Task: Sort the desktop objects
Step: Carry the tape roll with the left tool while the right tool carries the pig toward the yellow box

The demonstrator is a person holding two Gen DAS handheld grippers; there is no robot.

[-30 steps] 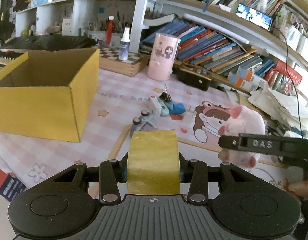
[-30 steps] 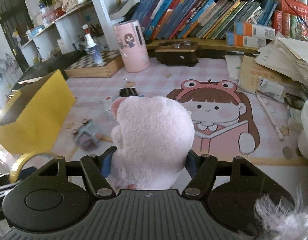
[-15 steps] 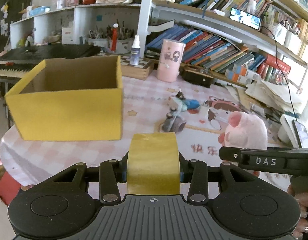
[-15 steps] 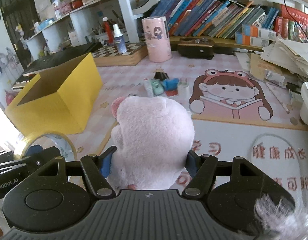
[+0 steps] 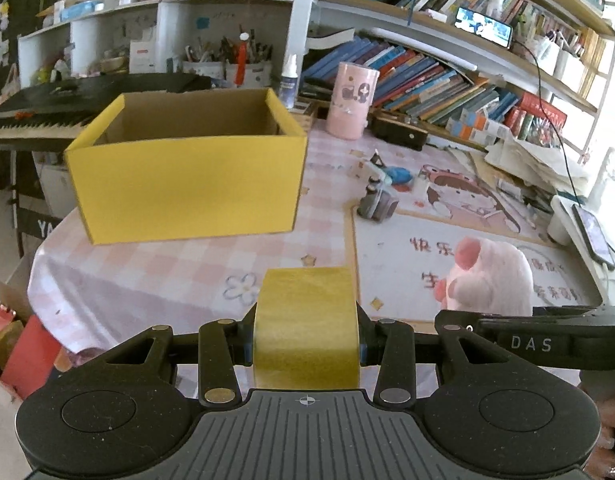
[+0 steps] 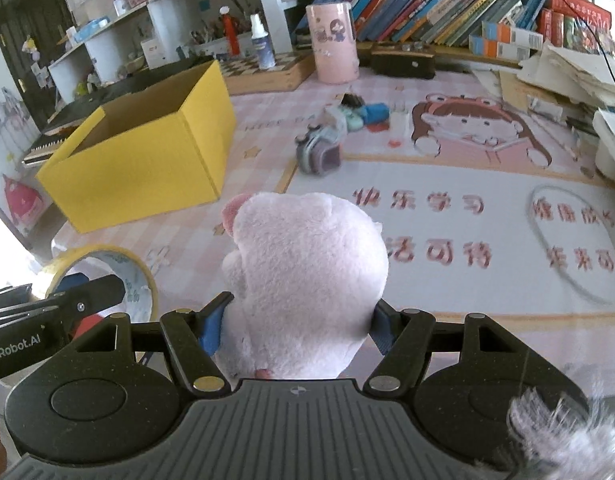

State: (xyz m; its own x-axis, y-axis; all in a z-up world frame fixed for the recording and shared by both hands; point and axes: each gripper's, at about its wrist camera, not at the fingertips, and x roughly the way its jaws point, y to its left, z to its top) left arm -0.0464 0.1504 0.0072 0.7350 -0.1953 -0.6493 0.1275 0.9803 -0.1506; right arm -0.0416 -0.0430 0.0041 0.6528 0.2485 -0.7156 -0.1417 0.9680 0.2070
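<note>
My left gripper (image 5: 306, 344) is shut on a roll of yellow tape (image 5: 307, 320), held above the near edge of the table; the roll also shows in the right wrist view (image 6: 103, 276). My right gripper (image 6: 299, 320) is shut on a pink plush toy (image 6: 307, 280), which also shows in the left wrist view (image 5: 491, 276), to the right of the left gripper. An open yellow cardboard box (image 5: 187, 184) stands on the table ahead and to the left, also visible in the right wrist view (image 6: 143, 156).
A small grey toy camera (image 5: 377, 204) and a cluster of small items (image 6: 359, 114) lie mid-table. A pink cylinder (image 5: 351, 100), a chessboard box (image 6: 267, 72), a dark case (image 6: 403, 64) and stacked papers (image 5: 539, 164) stand behind. A phone (image 5: 591, 236) lies at right.
Both grippers have pulled back and risen from the table with their loads. The yellow box and the small items now look farther away, and the table's near edge has come into view.
</note>
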